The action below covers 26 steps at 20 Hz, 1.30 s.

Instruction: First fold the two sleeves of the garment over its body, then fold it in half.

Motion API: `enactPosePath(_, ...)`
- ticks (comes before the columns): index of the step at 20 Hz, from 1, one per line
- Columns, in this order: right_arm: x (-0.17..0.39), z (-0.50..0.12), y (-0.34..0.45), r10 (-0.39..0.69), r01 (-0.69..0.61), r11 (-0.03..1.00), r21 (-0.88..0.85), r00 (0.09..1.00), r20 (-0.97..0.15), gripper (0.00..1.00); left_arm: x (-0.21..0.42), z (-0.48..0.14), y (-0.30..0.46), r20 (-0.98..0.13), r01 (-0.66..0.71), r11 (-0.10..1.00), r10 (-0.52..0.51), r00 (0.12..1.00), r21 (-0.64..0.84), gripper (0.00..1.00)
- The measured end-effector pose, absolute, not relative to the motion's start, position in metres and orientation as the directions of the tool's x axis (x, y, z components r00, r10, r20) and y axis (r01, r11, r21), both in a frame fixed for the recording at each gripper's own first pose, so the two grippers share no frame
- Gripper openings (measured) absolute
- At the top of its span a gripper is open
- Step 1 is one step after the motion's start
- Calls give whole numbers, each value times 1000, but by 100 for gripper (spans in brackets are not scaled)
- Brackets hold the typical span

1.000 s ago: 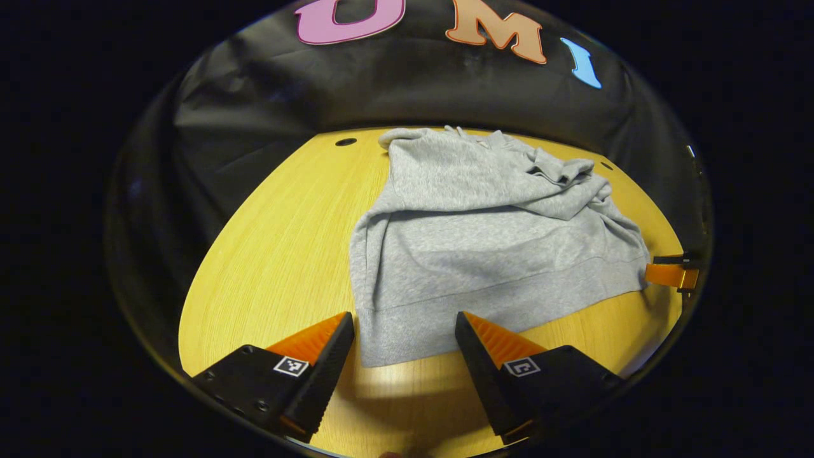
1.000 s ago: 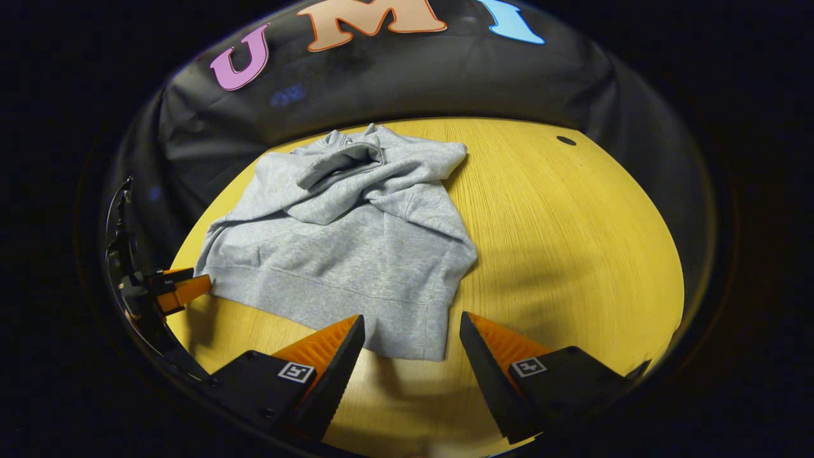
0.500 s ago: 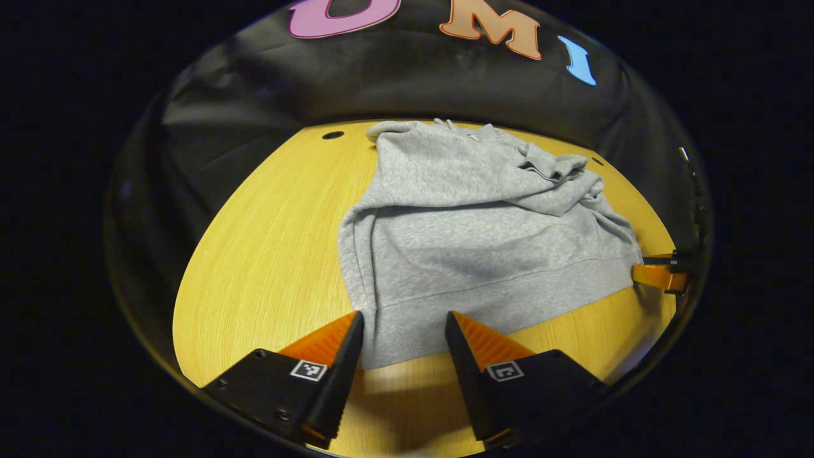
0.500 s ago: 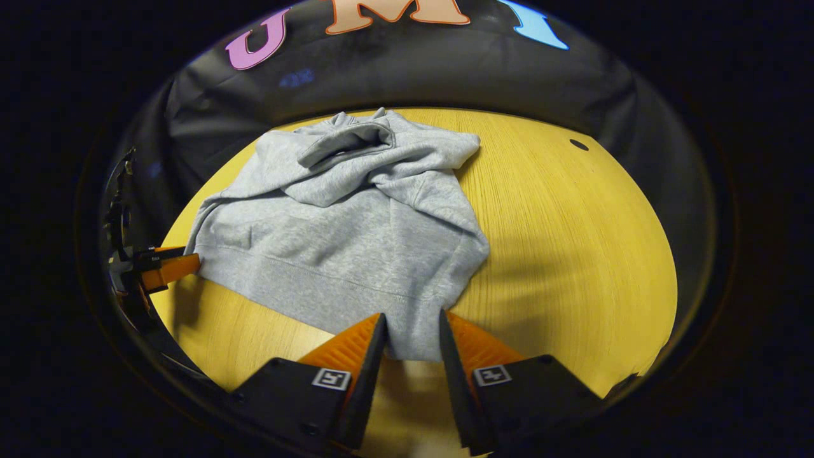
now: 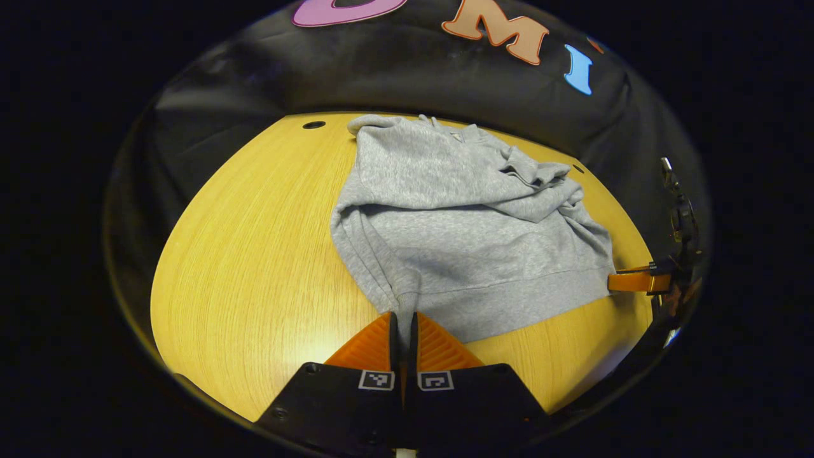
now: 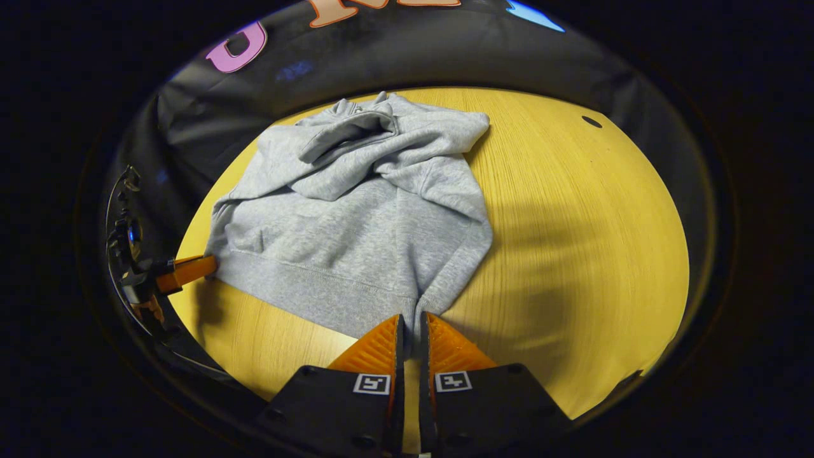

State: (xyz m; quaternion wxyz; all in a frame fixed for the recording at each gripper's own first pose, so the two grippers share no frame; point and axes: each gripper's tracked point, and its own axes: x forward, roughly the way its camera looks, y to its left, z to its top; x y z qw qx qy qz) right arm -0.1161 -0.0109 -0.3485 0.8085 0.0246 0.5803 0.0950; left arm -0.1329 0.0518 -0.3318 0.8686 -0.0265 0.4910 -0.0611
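Grey fleece sweatshirt (image 5: 470,235) lies sleeves-folded on my yellow wooden tabletop (image 5: 254,267), collar far, hem near; my left tongs (image 5: 403,326) and right tongs (image 6: 411,327) each pinch a hem corner.

Grey sweatshirt (image 5: 470,248) lies flat on yellow wooden table (image 5: 254,254), both sleeves (image 6: 375,152) folded across chest, bunched and creased near collar. Ribbed hem (image 6: 331,299) at near edge; its two corners puckered, fabric pulled into small ridges.

Bare table (image 5: 254,254) either side of the sweatshirt (image 5: 458,242); booth wall (image 5: 381,83) close behind.
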Motion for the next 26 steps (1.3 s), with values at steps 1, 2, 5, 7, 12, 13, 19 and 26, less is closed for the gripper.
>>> enactPosePath(1,-116,-347,-10,187,-128,980,154,299,-936,12,-129,-333,54,-853,87,991,-132,504,-103,0)
enactPosePath(2,-113,-349,-9,189,-129,979,158,289,-939,12,-128,-334,53,-857,90,991,-134,497,-102,0)
enactPosePath(5,-112,-352,-9,204,-131,976,176,248,-947,12,-126,-334,53,-864,66,991,-134,485,-117,0)
enactPosePath(7,-109,-352,-8,212,-130,974,184,247,-946,11,-126,-333,54,-864,46,990,-140,483,-135,0)
enactPosePath(12,-92,-322,0,297,-111,955,276,314,-902,11,-110,-312,51,-845,47,990,-141,516,-136,0)
enactPosePath(13,-84,-311,4,327,-98,945,313,337,-883,11,-103,-305,52,-836,49,989,-143,530,-138,0)
enactPosePath(19,-19,-254,10,419,-4,880,475,478,-772,11,-54,-263,48,-780,35,985,-157,606,-170,0)
enactPosePath(26,57,-219,11,488,124,749,651,562,-668,11,3,-235,42,-753,30,982,-163,637,-187,0)
